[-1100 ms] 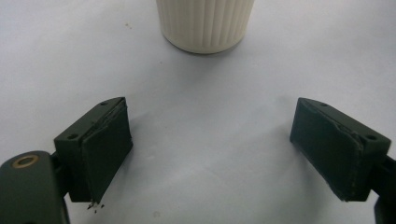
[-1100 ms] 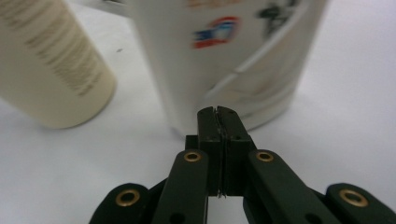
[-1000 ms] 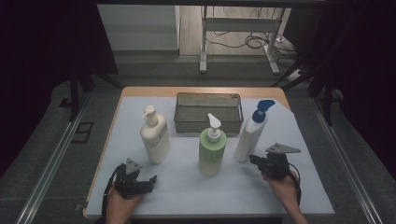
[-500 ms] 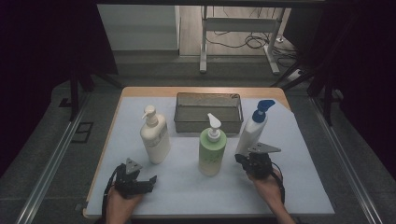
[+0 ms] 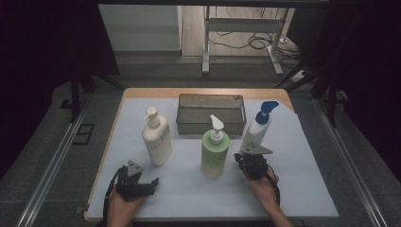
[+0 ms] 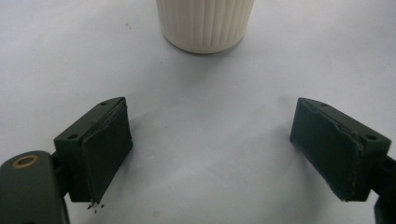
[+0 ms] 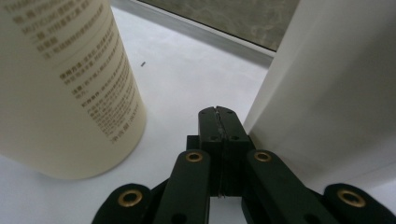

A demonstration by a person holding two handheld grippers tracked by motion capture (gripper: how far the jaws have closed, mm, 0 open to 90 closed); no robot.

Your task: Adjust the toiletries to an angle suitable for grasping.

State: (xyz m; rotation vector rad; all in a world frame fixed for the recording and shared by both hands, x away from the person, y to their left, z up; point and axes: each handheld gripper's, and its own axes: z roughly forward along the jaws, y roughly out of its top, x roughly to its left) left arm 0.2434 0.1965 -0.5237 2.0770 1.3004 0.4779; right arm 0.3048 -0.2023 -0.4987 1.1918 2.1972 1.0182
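The high view is dim and slightly soft; dark surrounds frame the pale table (image 5: pixel 293 189), which takes even light from above with faint shadows. In the left gripper view, bright soft light washes the surface and the bottle (image 6: pixel 204 23) base blurs. The right gripper view's near jaws are out of focus.

pump bottles (image 5: pixel 215 152): 3 | wire basket (image 5: pixel 211 113): 1 | grippers (image 5: pixel 251 161): 2

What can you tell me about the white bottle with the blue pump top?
The white bottle is tall, slim, plastic-looking, topped by a blue pump head with its spout pointing right. It leans on the white table cover, right of the mesh basket. The shut right gripper sits against its base; its wall is plain white there.
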